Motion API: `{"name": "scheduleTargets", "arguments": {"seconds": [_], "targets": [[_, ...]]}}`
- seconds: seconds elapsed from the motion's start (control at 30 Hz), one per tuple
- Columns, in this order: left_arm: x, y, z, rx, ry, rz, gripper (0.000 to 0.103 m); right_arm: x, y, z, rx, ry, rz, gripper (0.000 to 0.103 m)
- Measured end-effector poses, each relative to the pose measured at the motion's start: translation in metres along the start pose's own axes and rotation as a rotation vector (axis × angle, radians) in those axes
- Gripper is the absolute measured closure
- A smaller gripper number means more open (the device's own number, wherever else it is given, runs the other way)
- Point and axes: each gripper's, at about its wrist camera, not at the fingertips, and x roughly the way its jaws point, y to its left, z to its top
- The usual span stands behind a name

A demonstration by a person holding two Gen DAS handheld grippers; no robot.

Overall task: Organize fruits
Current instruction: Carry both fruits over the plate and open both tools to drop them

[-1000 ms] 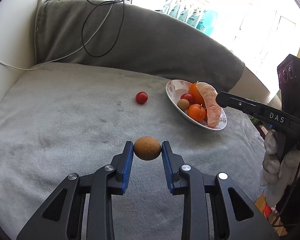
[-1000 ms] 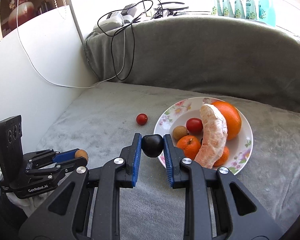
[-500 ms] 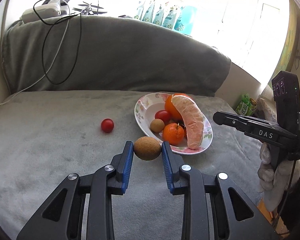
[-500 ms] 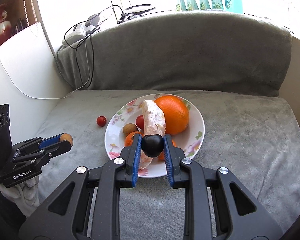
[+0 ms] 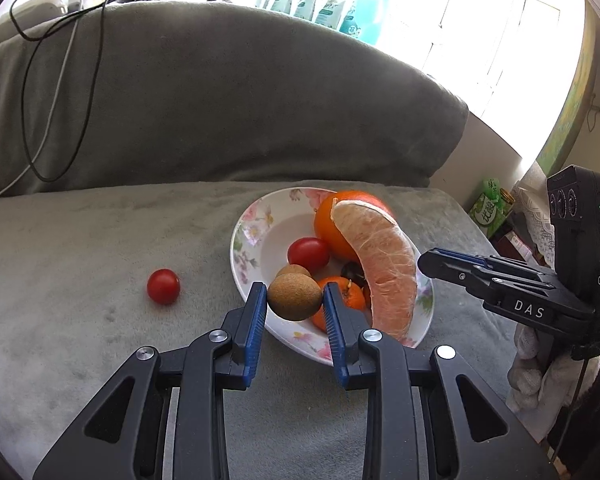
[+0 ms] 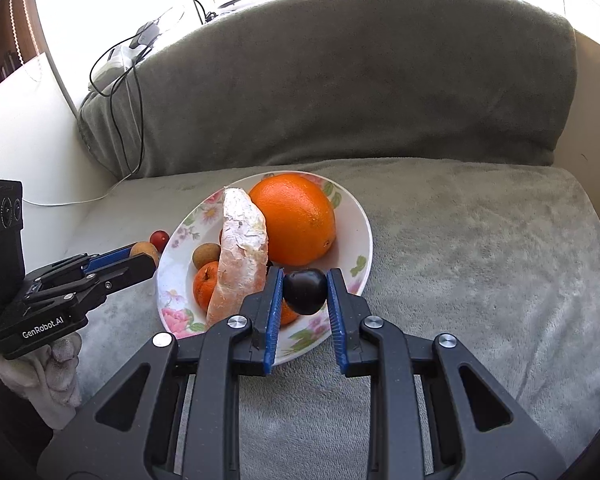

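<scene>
Home living room, grey plush-covered sofa point(image 6: 380, 92) by a bright window, charger cables point(image 5: 52, 80) draped over its backrest, floral plate point(image 6: 356, 220) of fruit on the seat

I see a white plate point(image 6: 362, 216) with pink flowers and green leaves around its rim. On it lie a bright orange point(image 6: 294, 218), a pale pink peeled citrus segment point(image 5: 384, 264) veined in white, a small orange tangerine point(image 6: 205, 288), a red cherry tomato point(image 5: 308, 253) and a tan-brown round fruit point(image 6: 206, 255). Another red cherry tomato point(image 5: 163, 286) lies on the grey plush cover point(image 5: 80, 248). My black grippers have blue pads: the left gripper point(image 5: 295, 298) carries a brown speckled fruit point(image 5: 295, 296), the right gripper point(image 6: 305, 292) a near-black plum point(image 6: 305, 290).
</scene>
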Motion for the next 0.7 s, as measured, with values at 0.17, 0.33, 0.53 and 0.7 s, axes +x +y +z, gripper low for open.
{"name": "scheduleTargets", "arguments": {"seconds": [0.17,0.33,0.53,0.7], "targets": [[0.007,-0.007,0.0,0.02,0.013,0.009,0.076,0.006,-0.002,0.002,0.002,0.011,0.005,0.08],[0.007,-0.012,0.001,0.041,0.009,0.013,0.076,0.008,-0.005,0.005,0.01,0.009,0.012,0.08],[0.006,-0.012,0.002,0.04,0.006,0.02,0.066,0.006,-0.004,0.004,0.006,0.007,0.013,0.079],[0.004,-0.012,0.002,0.043,0.0,0.024,0.065,0.004,-0.003,0.004,0.005,0.002,0.011,0.059]]}}
